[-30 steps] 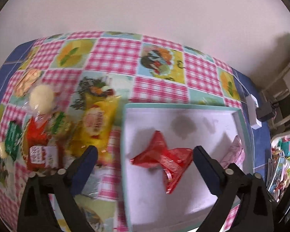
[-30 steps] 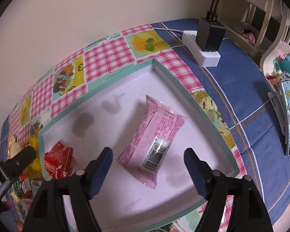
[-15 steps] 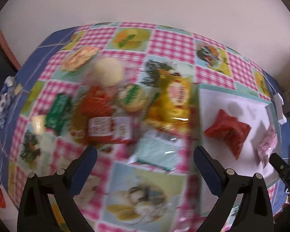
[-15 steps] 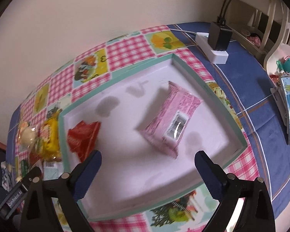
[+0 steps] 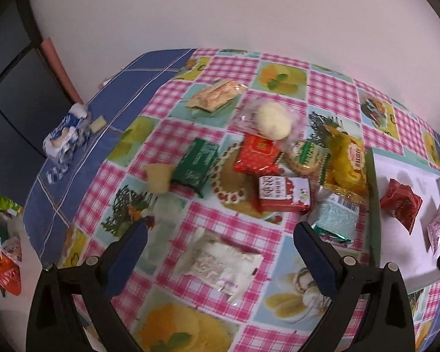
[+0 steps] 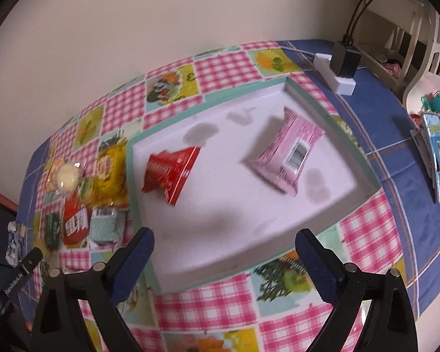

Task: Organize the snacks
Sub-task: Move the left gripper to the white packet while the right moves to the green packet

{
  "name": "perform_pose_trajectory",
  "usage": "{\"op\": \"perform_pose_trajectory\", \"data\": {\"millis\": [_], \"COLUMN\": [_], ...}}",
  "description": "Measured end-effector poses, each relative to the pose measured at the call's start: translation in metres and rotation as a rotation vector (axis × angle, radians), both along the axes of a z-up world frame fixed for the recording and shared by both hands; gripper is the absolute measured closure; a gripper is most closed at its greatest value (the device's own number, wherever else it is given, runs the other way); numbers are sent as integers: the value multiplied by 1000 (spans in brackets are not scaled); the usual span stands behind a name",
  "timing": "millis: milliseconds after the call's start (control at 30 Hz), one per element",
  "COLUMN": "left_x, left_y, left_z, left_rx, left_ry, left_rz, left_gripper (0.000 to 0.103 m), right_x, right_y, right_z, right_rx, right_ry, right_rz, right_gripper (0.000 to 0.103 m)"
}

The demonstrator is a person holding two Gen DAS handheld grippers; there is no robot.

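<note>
Overhead, the left gripper [image 5: 220, 252] hangs spread and empty above a clear white-filled packet [image 5: 220, 261] on the checked pink tablecloth [image 5: 234, 67]. Likewise spread and empty, the right gripper [image 6: 224, 255] overlooks the shallow white, teal-rimmed tray [image 6: 316, 94], holding 2 snacks: a red foil packet [image 6: 170, 173] and a pink barcoded wrapper [image 6: 287, 149].

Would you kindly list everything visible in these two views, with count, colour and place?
tray: one, white with teal rim, on the tablecloth
red packet: one, red, in the tray's left half
pink packet: one, pink, in the tray's right half
snack pile: several, mixed colours, left of the tray
clear packet: one, whitish, nearest the left fingers
power strip: one, white, black plug on it, beyond the tray
left hand-held gripper: one, black, open, empty
right hand-held gripper: one, black, open, empty
</note>
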State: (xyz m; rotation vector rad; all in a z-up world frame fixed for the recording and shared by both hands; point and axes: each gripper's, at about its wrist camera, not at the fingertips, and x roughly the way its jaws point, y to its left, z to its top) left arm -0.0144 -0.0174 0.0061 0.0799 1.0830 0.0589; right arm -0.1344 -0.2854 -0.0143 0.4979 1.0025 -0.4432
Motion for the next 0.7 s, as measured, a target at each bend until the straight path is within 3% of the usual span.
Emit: {"op": "perform_pose_trajectory", "data": {"millis": [200, 700], "left_x": [0, 22], "left_y": [23, 67], "left_z": [-1, -12], "left_rx": [-50, -122], "left_ry": [15, 61], "left_rz": [35, 132], "left_gripper": [3, 3], "right_x": [6, 48], "right_y": [22, 74], "right_z": [-5, 0], "right_rx": [32, -17], "right_ry": [1, -18], "right_rz": [48, 139], "right_gripper": [5, 7]}}
